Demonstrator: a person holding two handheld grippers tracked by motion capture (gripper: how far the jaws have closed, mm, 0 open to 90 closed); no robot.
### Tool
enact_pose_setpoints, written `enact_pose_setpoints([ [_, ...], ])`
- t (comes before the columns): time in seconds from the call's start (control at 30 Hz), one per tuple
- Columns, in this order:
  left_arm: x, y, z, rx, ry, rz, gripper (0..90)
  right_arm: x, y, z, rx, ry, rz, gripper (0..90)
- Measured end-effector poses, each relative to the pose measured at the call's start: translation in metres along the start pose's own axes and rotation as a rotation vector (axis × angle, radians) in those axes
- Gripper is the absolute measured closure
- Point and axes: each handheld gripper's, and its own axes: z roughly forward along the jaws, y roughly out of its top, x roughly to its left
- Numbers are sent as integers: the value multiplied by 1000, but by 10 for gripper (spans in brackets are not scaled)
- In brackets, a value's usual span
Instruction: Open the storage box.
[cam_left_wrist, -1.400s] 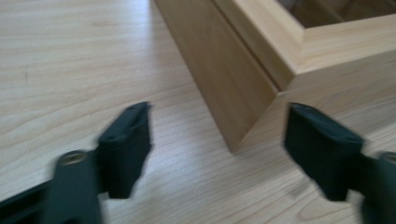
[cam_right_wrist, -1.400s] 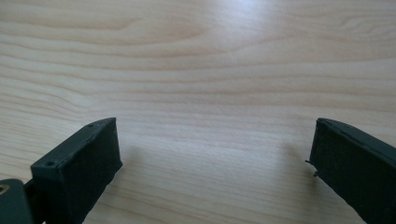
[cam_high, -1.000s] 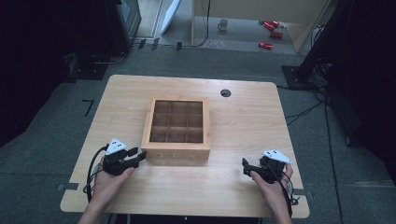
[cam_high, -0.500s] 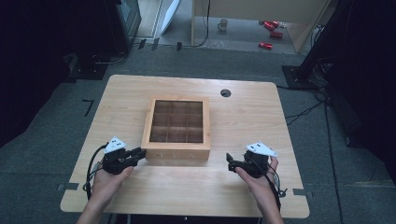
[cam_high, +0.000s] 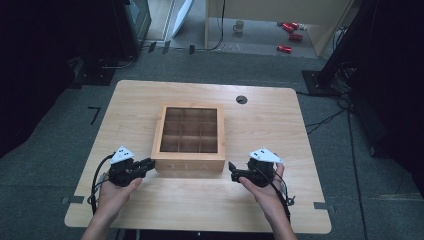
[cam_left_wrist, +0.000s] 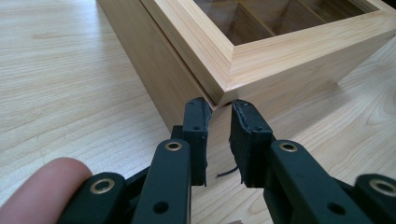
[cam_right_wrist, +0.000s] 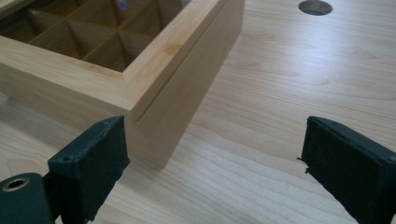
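A light wooden box (cam_high: 190, 137) with a glass lid over a grid of compartments sits mid-table, lid down. My left gripper (cam_high: 146, 164) lies at its front left corner. In the left gripper view the box (cam_left_wrist: 280, 51) looms close, and the gripper (cam_left_wrist: 218, 106) has its jaws drawn to a narrow slit with nothing between them, tips touching the corner at the lid seam. My right gripper (cam_high: 233, 173) sits just off the front right corner, wide open. In the right gripper view the gripper (cam_right_wrist: 212, 128) has its left finger (cam_right_wrist: 93, 158) next to the box (cam_right_wrist: 182, 60).
A round cable hole (cam_high: 241, 99) pierces the table (cam_high: 280, 130) behind the box on the right; the same hole (cam_right_wrist: 315, 7) lies beyond the right jaws. A mug (cam_high: 239, 25) and red cans (cam_high: 290, 30) lie on the floor beyond the table.
My right gripper has slid left along the table's front, from near the right edge to the box's front right corner. The left gripper has stayed at the front left corner.
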Motion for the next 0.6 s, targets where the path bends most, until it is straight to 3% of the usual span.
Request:
enact_pose_setpoints([
  [0.27,-2,2,-2,-6,6,3,774,11,1,5,4,62,-2,68],
  [0.6,-4,7,-5,-9,11,19,773,22,2,13,12,78,-18,72],
])
